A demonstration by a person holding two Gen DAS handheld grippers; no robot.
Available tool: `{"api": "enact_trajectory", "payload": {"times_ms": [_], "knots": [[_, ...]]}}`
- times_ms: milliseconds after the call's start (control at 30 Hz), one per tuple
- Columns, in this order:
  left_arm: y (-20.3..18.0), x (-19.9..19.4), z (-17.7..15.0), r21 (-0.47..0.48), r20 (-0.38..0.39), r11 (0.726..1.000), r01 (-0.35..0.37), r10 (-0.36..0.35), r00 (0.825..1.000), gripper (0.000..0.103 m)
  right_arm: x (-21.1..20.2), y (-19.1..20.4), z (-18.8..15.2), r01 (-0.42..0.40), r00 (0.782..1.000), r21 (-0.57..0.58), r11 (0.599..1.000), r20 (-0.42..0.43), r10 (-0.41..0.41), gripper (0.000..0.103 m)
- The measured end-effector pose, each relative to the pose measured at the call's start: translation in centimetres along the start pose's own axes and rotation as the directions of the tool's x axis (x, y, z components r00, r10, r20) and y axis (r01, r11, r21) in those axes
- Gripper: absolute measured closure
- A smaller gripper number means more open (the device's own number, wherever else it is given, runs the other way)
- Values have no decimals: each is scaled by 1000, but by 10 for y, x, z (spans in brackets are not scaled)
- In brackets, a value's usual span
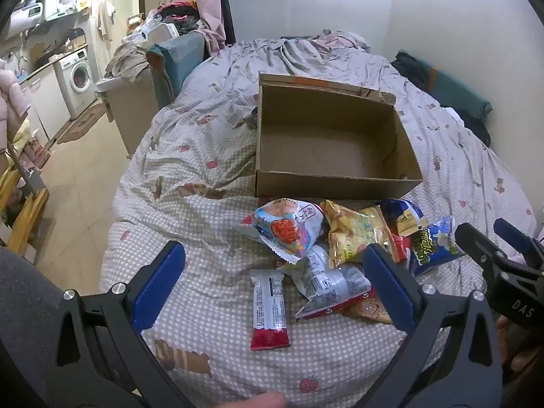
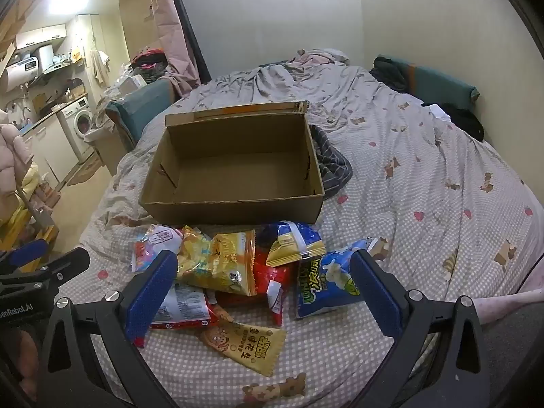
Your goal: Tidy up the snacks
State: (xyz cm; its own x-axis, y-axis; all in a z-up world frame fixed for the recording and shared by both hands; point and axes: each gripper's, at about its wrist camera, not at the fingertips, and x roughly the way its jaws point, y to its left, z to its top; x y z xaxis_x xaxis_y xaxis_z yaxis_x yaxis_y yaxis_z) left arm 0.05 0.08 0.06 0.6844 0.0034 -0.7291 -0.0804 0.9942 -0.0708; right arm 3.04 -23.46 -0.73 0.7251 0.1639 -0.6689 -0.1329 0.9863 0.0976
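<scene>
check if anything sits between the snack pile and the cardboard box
Nothing visible does. The snack pile lies on the bed right in front of the open, empty cardboard box; only the box's low front wall has to be cleared.

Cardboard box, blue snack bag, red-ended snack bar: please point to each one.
cardboard box point(image 2: 234, 165), right wrist view, on its inner floor.
blue snack bag point(image 2: 326, 280), right wrist view, on its front.
red-ended snack bar point(image 1: 269, 309), left wrist view, on its white middle.
</scene>
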Motion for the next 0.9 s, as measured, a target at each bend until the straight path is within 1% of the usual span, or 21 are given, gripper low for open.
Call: {"api": "enact_trajectory", "payload": {"times_ms": [33, 467, 533, 900], "knots": [[-2, -1, -1, 18, 9, 1000, -19, 19, 1000, 0, 0, 0, 0, 0, 1000, 0, 1000, -5, 0, 0], [-7, -4, 2, -4, 6, 1000, -16, 16, 1000, 0, 5, 6, 0, 6, 1000, -2, 1000, -3, -6, 0], [1, 0, 0, -8, 3, 1000, -9, 9, 1000, 0, 1, 3, 0, -8, 1000, 1, 1000, -3, 8, 0], [2, 0, 1, -5, 8, 1000, -18, 18, 1000, 0, 5, 9, -1, -12, 1000, -21, 1000, -5, 12, 0]]}}
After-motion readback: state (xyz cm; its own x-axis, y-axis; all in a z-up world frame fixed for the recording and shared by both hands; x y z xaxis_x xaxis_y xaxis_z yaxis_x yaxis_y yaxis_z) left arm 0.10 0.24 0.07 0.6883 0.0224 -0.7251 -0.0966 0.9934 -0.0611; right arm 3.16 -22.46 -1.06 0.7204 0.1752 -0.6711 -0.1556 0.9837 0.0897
